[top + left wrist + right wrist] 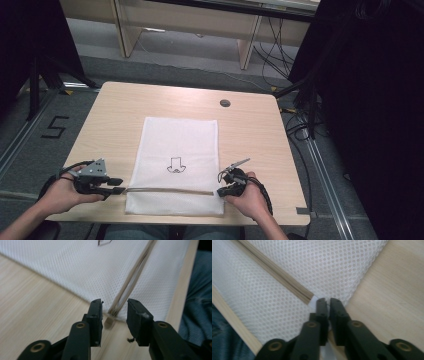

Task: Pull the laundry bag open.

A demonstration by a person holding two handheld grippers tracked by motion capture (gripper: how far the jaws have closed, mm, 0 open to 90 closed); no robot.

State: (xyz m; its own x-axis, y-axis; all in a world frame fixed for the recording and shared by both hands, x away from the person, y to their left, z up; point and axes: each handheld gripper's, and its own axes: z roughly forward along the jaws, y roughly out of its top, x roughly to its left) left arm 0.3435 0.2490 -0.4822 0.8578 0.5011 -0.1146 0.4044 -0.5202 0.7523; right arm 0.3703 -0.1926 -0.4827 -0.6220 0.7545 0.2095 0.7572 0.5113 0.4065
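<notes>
Left gripper (114,307) sits at the near-left of the table (115,115), jaws apart, with the end of a thin tan zipper strip (130,282) lying between them, pads not pressing it. Right gripper (327,301) is at the other end of that strip, jaws nearly together with just a slim gap; a bit of white fabric seems pinched between the tips, but cannot tell for sure (blurry up close). High view shows left gripper (117,190) and right gripper (220,191) facing each other across the near edge of a white mesh bag (177,145). Bag lies flat between the two grippers and stretches away from them toward the table's far side, small black drawn mark (175,165) just beyond the strip (170,190). Table is light wood grain, rounded corners, a dark round cable hole (225,103) far beyond the right gripper. Grey carpet floor (30,150) around, a taped "5" (54,127) off past the left gripper, black curtains on both sides, cables (300,125) trailing on the floor at the right, pale wooden furniture legs at the back.
</notes>
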